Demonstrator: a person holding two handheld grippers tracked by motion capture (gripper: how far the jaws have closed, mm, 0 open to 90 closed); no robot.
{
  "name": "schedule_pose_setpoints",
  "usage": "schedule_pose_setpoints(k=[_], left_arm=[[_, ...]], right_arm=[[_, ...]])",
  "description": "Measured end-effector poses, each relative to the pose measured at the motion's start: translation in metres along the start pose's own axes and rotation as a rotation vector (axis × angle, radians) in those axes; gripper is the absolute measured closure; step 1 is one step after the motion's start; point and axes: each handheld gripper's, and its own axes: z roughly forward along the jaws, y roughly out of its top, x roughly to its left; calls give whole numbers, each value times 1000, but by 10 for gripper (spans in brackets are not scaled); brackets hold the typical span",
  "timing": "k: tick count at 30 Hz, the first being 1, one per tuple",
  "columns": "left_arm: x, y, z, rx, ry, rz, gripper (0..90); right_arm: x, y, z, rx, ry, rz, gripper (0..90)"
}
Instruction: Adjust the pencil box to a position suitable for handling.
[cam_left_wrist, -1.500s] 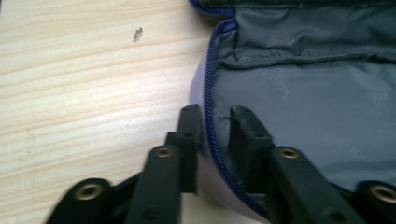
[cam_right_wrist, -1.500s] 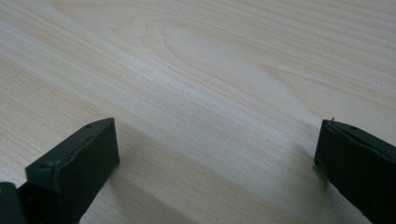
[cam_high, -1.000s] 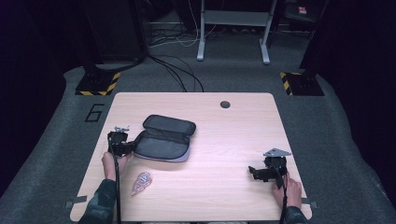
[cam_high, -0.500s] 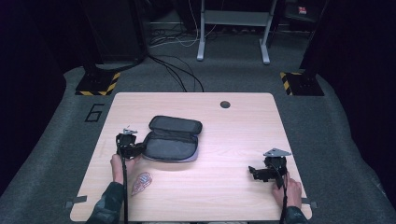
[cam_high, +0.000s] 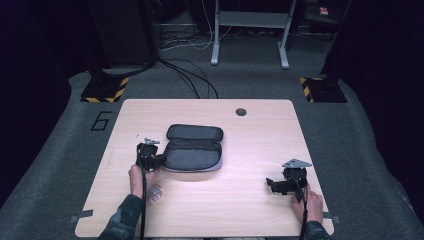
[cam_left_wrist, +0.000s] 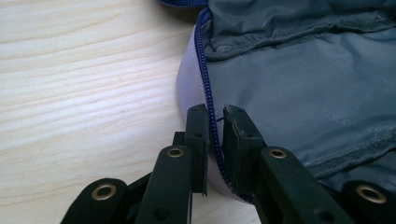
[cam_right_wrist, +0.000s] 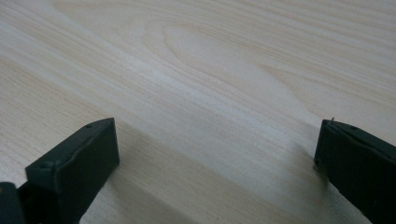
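Observation:
A dark grey zip case lies open in the left middle of the table, its lid folded back. Seen from above, my left gripper sits at the case's left end. In the left gripper view it is shut on the case's rim, its jaws pinching the blue zipper with the grey lining to the right. My right gripper rests near the table's front right, apart from the case. In its own view it stands wide open over bare wood.
A small clear packet lies on the wooden table beside the person's left wrist. A round cable hole sits near the far edge. Cables and stand bases lie on the floor beyond.
My left gripper has slid to the right, dragging the open case with it toward the table's middle. The right gripper has stayed put.

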Motion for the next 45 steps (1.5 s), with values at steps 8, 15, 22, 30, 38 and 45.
schedule_pose_setpoints(k=[8, 15, 22, 30, 38, 45], left_arm=[[-19, 4, 6, 4, -22, 17, 824], [-36, 3, 9, -12, -60, -38, 775], [-42, 4, 9, -5, -72, -22, 634], [-33, 1, -5, -57, -120, 8, 264], [-24, -7, -24, -103, -149, 52, 134], [-14, -25, -47, -162, -167, 94, 94]], right_arm=[[0, 0, 0, 0, 1, 0, 0], [0, 0, 0, 1, 1, 0, 0], [0, 0, 0, 0, 1, 0, 0], [0, 0, 0, 1, 1, 1, 0], [0, 0, 0, 0, 1, 0, 0], [0, 0, 0, 6, 3, -1, 0]])
